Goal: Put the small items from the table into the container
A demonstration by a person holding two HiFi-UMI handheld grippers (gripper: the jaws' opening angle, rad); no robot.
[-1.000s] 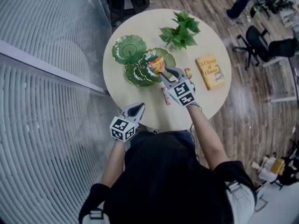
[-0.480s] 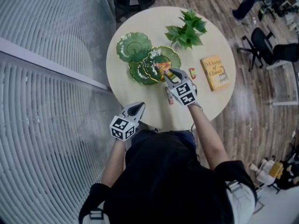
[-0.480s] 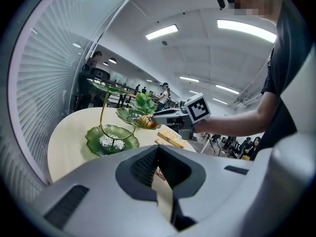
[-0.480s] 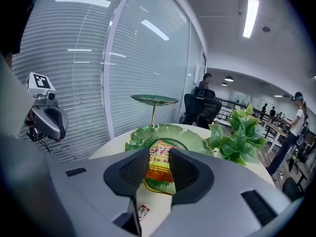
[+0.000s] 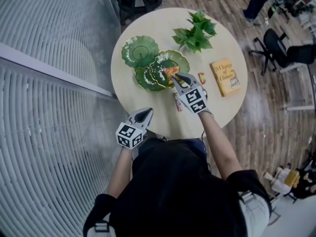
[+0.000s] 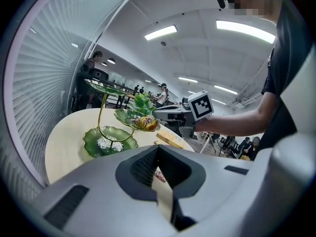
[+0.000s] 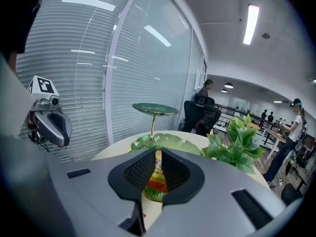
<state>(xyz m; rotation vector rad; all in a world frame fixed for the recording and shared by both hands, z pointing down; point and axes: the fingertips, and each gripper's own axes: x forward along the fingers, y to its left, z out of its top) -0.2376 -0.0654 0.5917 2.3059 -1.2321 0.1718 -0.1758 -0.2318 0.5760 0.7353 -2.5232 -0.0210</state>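
Observation:
A green leaf-dish stand [image 5: 140,51] stands on the round table [image 5: 148,107]. An orange-red snack packet [image 5: 170,73] lies in its middle dish [image 5: 178,58]. My right gripper [image 5: 180,78] hovers at that dish's near rim, its jaws closing with nothing between them. Through their gap in the right gripper view [image 7: 158,154] I see the packet [image 7: 158,179] lying beyond on the dish [image 7: 170,141]. Another packet [image 5: 177,101] lies on the table under my right hand, and a small red one [image 5: 201,77] beside it. My left gripper [image 5: 144,113] is shut and empty [image 6: 159,152] at the table's near edge.
A potted plant [image 5: 196,32] stands at the table's far side. A yellow book [image 5: 225,77] lies at the right. A glass wall with blinds [image 5: 49,83] runs along the left. Office chairs [image 5: 276,43] stand on the wooden floor to the right.
The right gripper's jaws have drawn closer together above the dish. The packet stays in the dish. Both hands have kept their places.

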